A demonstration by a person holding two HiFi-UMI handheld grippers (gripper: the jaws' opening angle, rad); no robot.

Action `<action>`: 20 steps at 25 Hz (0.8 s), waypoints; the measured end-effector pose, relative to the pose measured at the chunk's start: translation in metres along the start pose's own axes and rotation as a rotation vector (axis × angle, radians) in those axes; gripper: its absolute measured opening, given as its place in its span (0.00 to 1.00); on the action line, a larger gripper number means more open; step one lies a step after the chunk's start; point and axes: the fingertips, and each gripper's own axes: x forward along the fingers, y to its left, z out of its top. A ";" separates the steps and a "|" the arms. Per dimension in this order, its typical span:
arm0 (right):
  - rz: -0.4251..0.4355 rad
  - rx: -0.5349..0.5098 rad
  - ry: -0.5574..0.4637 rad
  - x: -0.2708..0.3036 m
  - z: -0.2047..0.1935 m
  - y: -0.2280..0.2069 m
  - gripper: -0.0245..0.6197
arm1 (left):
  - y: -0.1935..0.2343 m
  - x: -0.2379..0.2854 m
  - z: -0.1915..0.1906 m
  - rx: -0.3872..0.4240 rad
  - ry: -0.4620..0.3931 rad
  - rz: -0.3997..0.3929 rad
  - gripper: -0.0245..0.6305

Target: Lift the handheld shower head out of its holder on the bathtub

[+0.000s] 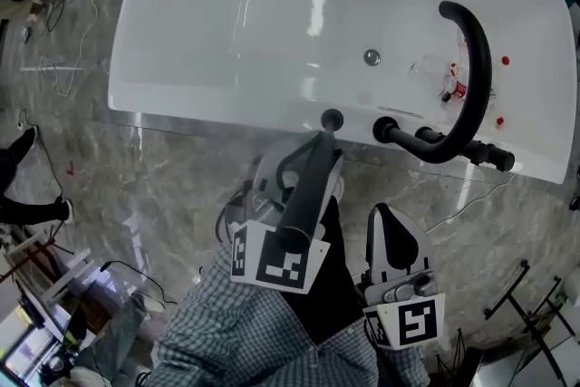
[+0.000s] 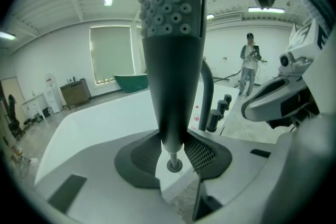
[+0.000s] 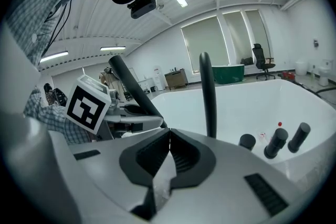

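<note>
The black handheld shower head point(image 1: 308, 190) is clamped in my left gripper point(image 1: 304, 172), which is shut on its handle. It hangs just in front of the white bathtub point(image 1: 227, 14) rim, its lower tip close to the round holder point(image 1: 332, 118). In the left gripper view the nozzle face point(image 2: 168, 2) points up and the handle runs down between the jaws to a thin metal stem over the holder ring point(image 2: 174, 166). My right gripper point(image 1: 388, 217) is lower right, shut and empty point(image 3: 168, 139). In the right gripper view the shower head point(image 3: 134, 89) shows as a slanted black bar.
A black curved faucet spout point(image 1: 467, 77) arches over the tub's right end, with black knobs point(image 1: 489, 154) along the rim. A drain point(image 1: 372, 57) and small red pieces point(image 1: 504, 61) lie inside the tub. Marble floor surrounds it; cables and stands sit at the edges.
</note>
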 end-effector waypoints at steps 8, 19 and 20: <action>0.010 -0.021 -0.024 -0.018 0.015 0.006 0.06 | 0.005 -0.027 0.031 -0.061 -0.044 0.031 0.23; -0.016 -0.088 -0.068 -0.041 0.062 0.013 0.06 | 0.009 -0.070 0.077 -0.033 -0.075 0.065 0.23; -0.021 -0.095 -0.071 -0.044 0.066 0.014 0.06 | 0.009 -0.074 0.082 -0.034 -0.078 0.068 0.23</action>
